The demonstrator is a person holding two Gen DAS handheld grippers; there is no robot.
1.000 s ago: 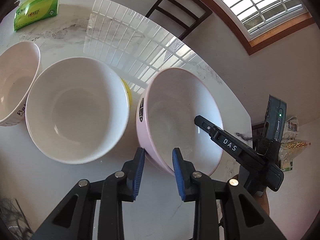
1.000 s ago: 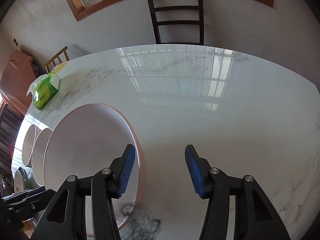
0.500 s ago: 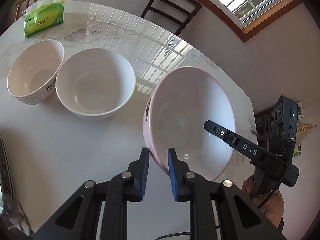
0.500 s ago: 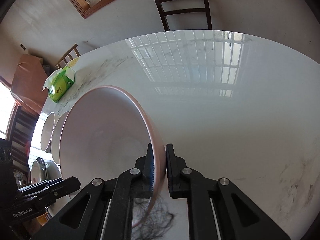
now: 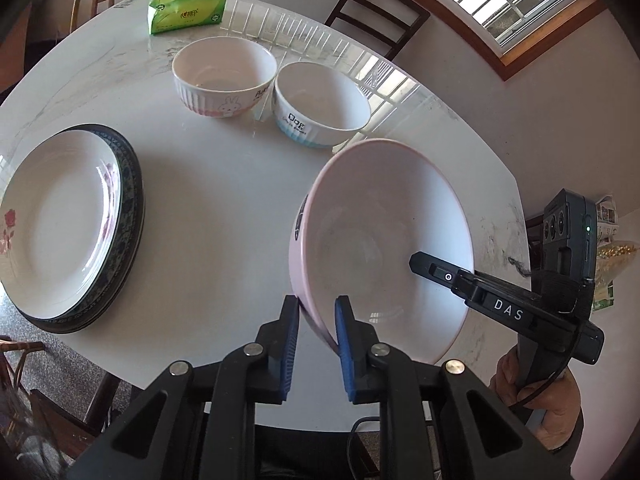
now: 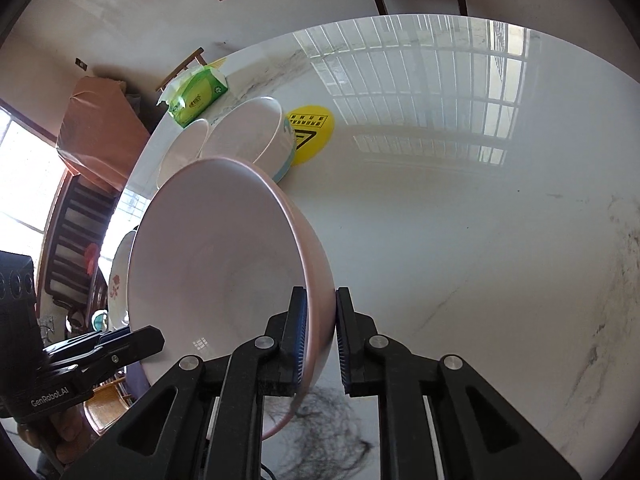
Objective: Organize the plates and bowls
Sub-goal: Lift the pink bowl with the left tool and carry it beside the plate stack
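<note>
Both tongs are clenched on one large pink-rimmed ceramic bowl [image 5: 384,248]. The left tongs [image 5: 316,312] pinch its near rim, and the right tongs [image 6: 320,308] pinch the rim on the opposite side, one pad inside the wall and one outside. The bowl hangs tilted between them, clear of the glossy white marble counter [image 5: 208,208].

Ahead of the left tongs stand two smaller ribbed white bowls, the rabbit-print bowl [image 5: 224,76] and the blue-banded bowl [image 5: 320,104], just beside each other. Off to their left lies a stack of plates [image 5: 68,224], a white flowered plate on a dark-rimmed one. A green tissue pack [image 5: 186,12] sits farther beyond the bowls. From the right tongs, a round yellow sticker [image 6: 310,132] shows on the counter past the blue-banded bowl.

The step in hand looks like carrying the big bowl to its place in the arrangement. The next move likely calls for levelling it, both hands moving together, and lowering it gently before either grip loosens; uneven motion could twist the rim out of the pads.
</note>
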